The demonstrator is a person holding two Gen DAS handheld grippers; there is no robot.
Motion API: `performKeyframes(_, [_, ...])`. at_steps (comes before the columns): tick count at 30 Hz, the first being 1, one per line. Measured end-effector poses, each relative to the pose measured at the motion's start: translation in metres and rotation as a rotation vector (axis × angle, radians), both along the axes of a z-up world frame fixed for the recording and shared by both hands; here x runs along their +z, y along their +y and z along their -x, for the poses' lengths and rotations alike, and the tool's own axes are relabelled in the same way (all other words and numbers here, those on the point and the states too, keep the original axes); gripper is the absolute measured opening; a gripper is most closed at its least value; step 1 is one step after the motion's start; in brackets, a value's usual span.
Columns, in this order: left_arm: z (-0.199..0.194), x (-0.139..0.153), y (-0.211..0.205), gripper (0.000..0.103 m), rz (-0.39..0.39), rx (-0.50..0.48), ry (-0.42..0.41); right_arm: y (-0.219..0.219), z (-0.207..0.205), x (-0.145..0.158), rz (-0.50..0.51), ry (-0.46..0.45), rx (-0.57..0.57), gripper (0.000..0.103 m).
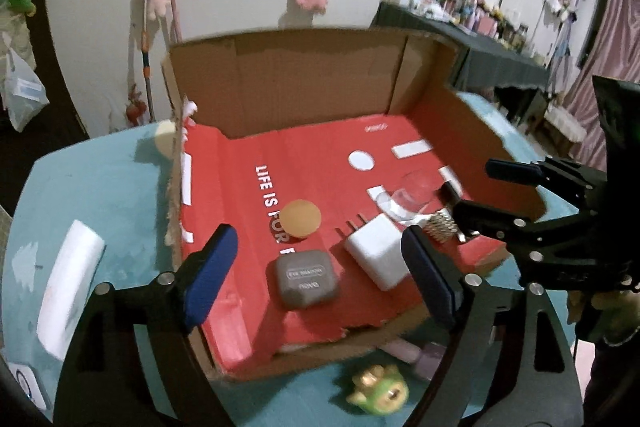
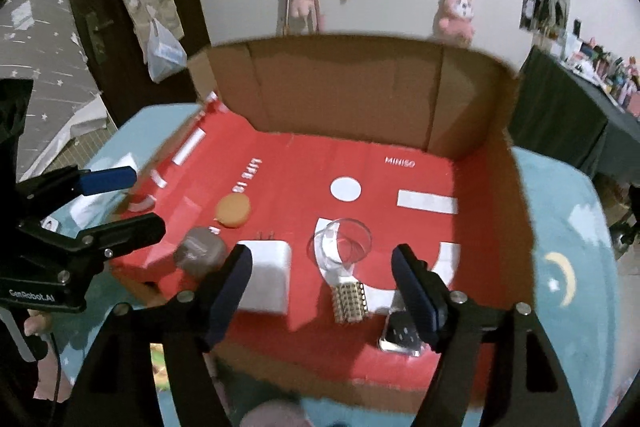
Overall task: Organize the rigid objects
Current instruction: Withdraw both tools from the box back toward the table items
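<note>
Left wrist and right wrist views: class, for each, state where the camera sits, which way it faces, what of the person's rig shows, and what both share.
Left wrist: on the left claw, facing the red-lined cardboard box; the right claw shows at its right.
Right wrist: on the right claw, facing the same box; the left claw shows at its left.
Shared: white charger, gray case, orange disc, clear glass.

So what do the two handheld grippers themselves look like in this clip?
Both the left gripper and right gripper are black angular frames with silver bolts and blue fingertip pads. White "GenRobot.AI" lettering shows on the left body in the right wrist view.
</note>
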State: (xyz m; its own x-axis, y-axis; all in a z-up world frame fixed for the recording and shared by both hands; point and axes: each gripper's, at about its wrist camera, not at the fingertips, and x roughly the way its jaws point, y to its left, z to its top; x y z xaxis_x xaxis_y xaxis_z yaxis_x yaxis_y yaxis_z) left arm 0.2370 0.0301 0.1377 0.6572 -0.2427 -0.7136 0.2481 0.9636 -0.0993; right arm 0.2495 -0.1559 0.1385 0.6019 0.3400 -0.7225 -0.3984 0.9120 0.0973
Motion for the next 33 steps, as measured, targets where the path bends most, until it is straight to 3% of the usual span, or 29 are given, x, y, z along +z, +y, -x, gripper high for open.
performKeyframes(2, [0.016,0.008,-0.001,0.086,0.008,0.006,-0.039,-0.003,0.015,0.011,-0.011,-0.043,-0.006,0.094])
performKeyframes(3, [0.024,0.011,-0.001,0.088,0.013,0.012,-0.060,-0.005,0.028,0.018,-0.016,-0.077,-0.008,0.095])
performKeyframes(5, [0.045,0.018,-0.001,0.095,0.023,0.026,-0.108,-0.008,0.045,0.027,-0.017,-0.121,-0.013,0.097])
performKeyframes(11, [0.104,0.029,-0.006,0.098,0.014,0.066,-0.251,-0.016,0.106,0.046,-0.017,-0.243,-0.045,0.103])
performKeyframes(17, [0.152,0.025,-0.011,0.101,0.016,0.111,-0.333,-0.027,0.157,0.049,-0.017,-0.342,-0.104,0.103])
performKeyframes(24, [0.181,0.002,-0.019,0.103,-0.004,0.134,-0.337,-0.040,0.185,0.020,-0.074,-0.323,-0.155,0.103])
performKeyframes(33, [0.185,-0.050,-0.021,0.103,-0.008,0.164,-0.243,-0.042,0.193,-0.040,-0.041,-0.266,-0.220,0.103])
